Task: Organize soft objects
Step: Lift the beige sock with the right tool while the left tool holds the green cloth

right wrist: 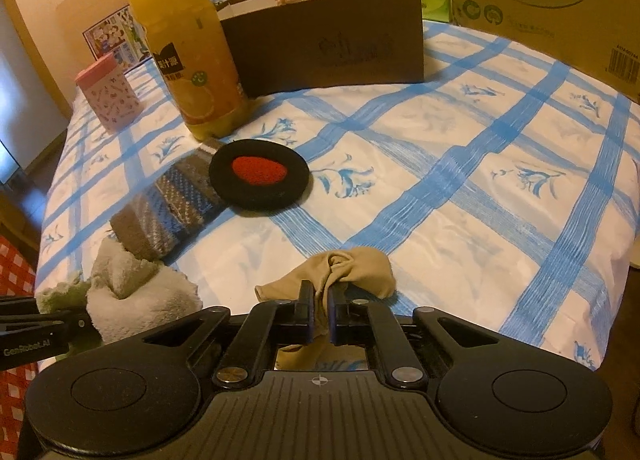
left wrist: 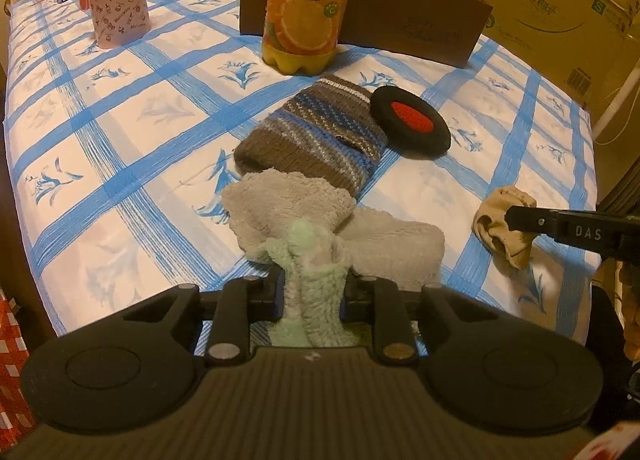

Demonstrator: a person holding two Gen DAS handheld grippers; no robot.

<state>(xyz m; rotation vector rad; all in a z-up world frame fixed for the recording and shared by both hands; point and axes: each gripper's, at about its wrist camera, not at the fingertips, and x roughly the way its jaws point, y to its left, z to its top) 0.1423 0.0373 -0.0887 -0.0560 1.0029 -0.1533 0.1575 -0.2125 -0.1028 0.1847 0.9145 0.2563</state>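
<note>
The right gripper point(right wrist: 320, 300), jaws clamped on the beige stocking point(right wrist: 352, 268), sits well right of the left gripper point(left wrist: 312, 292), whose jaws pinch the green-and-grey fleece sock point(left wrist: 316, 260).

A fluffy grey and pale green towel point(left wrist: 320, 244) is bunched up at the near edge of the blue checked cloth. Its far end is laid against a brown and blue striped knitted pouch point(left wrist: 316, 131), which lies flat. A round black pad with a red middle point(left wrist: 410, 121) is set touching the pouch. A crumpled tan stocking point(right wrist: 352, 270) is seen well apart.
</note>
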